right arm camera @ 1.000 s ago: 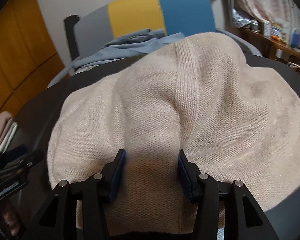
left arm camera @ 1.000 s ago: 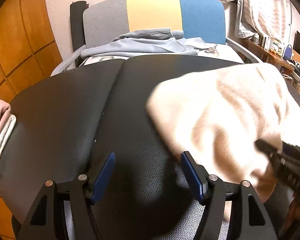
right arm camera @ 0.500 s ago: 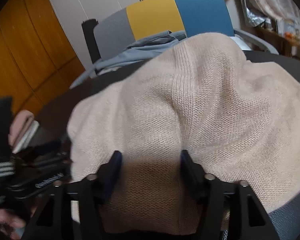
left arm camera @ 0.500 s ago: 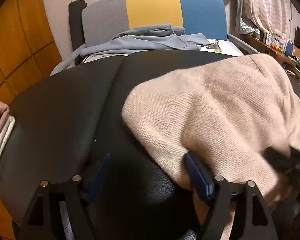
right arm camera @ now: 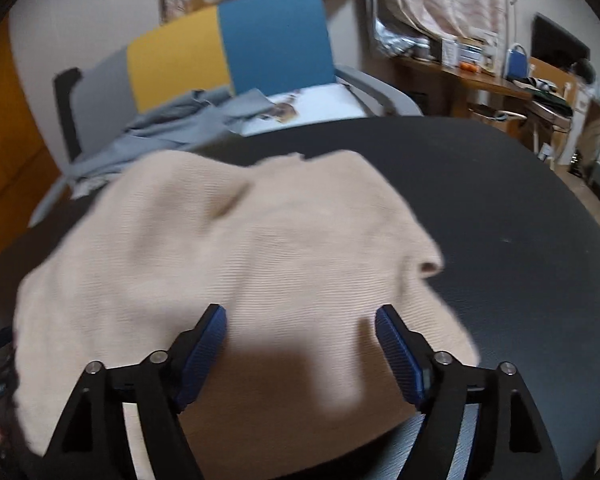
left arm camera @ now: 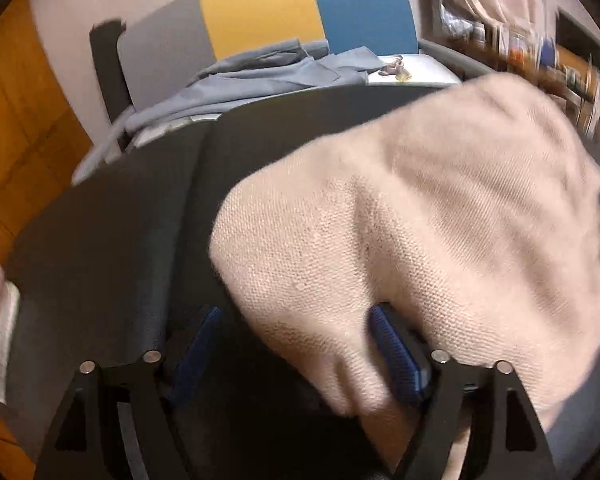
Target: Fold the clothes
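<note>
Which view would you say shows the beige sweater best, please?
The right wrist view: the sweater appears nearly whole on the black table. The left wrist view shows only its near edge, running out of frame.

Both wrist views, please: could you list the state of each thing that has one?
Beige sweater: bunched on the black table, unheld.
Left hand-held gripper: open, sweater edge between the fingers.
Right hand-held gripper: open above the sweater.
Grey garment: crumpled on the chair.
</note>
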### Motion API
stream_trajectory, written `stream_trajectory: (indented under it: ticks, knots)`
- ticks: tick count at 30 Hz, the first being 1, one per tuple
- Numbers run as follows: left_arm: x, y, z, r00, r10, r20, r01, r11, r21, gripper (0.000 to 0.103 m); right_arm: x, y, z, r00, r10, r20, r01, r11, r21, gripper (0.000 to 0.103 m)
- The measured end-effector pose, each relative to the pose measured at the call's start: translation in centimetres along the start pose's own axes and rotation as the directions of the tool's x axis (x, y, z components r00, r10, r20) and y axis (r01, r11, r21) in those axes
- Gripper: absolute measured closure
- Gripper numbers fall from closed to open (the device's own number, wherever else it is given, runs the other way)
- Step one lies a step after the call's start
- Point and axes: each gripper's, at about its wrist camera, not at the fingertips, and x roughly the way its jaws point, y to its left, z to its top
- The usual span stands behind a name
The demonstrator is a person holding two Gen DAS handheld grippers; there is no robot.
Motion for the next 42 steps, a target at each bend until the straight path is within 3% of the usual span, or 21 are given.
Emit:
stream_trajectory:
  ticks: [2,4,6,7,8,9,11,13,16,21,24,27,32,36,39,42]
  knots:
    - [0.4,0.2,-0.2,0.999,0.047,0.002,-0.047,0.998,-0.031,0.000,1.2,-0.3,0.0,1.000,-0.016,-0.018,0.016,1.000,-0.019,0.023]
    - [1.0,0.9,-0.1,0.999,0.017,-0.033,-0.020,0.995,-0.095,0.000,2.6,-0.3,-0.1,0.999,-0.031,-0.032,0.029,0.998,-0.047,0.023]
    - [1.5,1.6,0.2,0.996,-0.031,-0.082,0.017,0.988,-0.157,0.000,2.7,0.0,-0.4,0.999,-0.041,-0.019,0.039,0.997,-0.067,0.036]
    - [1.5,1.6,0.4,0.994,-0.066,-0.086,0.051,0.985,-0.164,0.010,2.4,0.2,-0.5,0.999,-0.037,-0.004,0.037,0.997,-0.068,0.057]
    - [1.4,1.5,0.5,0.991,-0.105,-0.084,0.091,0.983,-0.162,0.031,2.1,0.2,-0.6,1.000,-0.027,0.009,0.027,0.998,-0.063,0.073]
    - [1.3,1.4,0.7,0.986,-0.144,-0.082,0.130,0.978,-0.161,0.040,2.1,0.4,-0.8,1.000,-0.027,0.014,0.028,0.998,-0.065,0.075]
    - [0.6,-0.1,1.0,0.984,-0.164,-0.072,0.160,0.985,-0.067,0.081,2.1,0.9,-1.0,0.999,-0.031,0.021,0.032,0.997,-0.069,0.075]
    - [-0.3,-2.0,0.8,0.990,-0.134,-0.052,0.135,0.990,0.026,0.088,2.4,1.3,-0.7,0.999,-0.043,0.022,0.045,0.996,-0.079,0.075]
    - [-0.9,-2.0,0.6,0.983,-0.179,-0.045,0.179,0.984,0.004,0.090,3.0,1.8,-0.7,0.998,-0.056,0.026,0.058,0.994,-0.091,0.074]
    - [-2.1,1.2,2.2,0.959,-0.284,-0.002,0.281,0.950,-0.136,0.091,2.7,1.9,-0.8,0.999,-0.045,0.028,0.048,0.995,-0.087,0.073]
    - [-3.9,2.7,3.6,0.952,-0.301,0.058,0.307,0.942,-0.135,0.092,1.0,2.0,0.2,0.998,0.023,0.055,-0.021,0.999,-0.044,0.084]
    - [-5.5,4.1,5.1,0.944,-0.313,0.107,0.325,0.937,-0.131,0.092,-0.7,2.1,1.3,0.992,0.090,0.085,-0.091,0.996,-0.002,0.087]
    - [-10.0,7.7,7.6,0.929,-0.289,0.233,0.330,0.931,-0.159,0.092,-3.9,2.4,3.1,0.969,0.197,0.148,-0.207,0.977,0.053,0.090]
    - [-12.7,12.0,8.8,0.912,-0.252,0.324,0.329,0.920,-0.213,0.092,-9.0,3.7,4.3,0.928,0.251,0.277,-0.262,0.965,0.000,0.094]
    - [-12.6,14.1,7.3,0.923,-0.220,0.315,0.299,0.927,-0.227,0.092,-10.9,4.5,4.0,0.911,0.259,0.322,-0.262,0.964,-0.033,0.094]
    - [-10.1,14.6,4.3,0.948,-0.236,0.215,0.285,0.930,-0.231,0.092,-9.7,5.0,2.6,0.936,0.232,0.263,-0.227,0.973,-0.048,0.094]
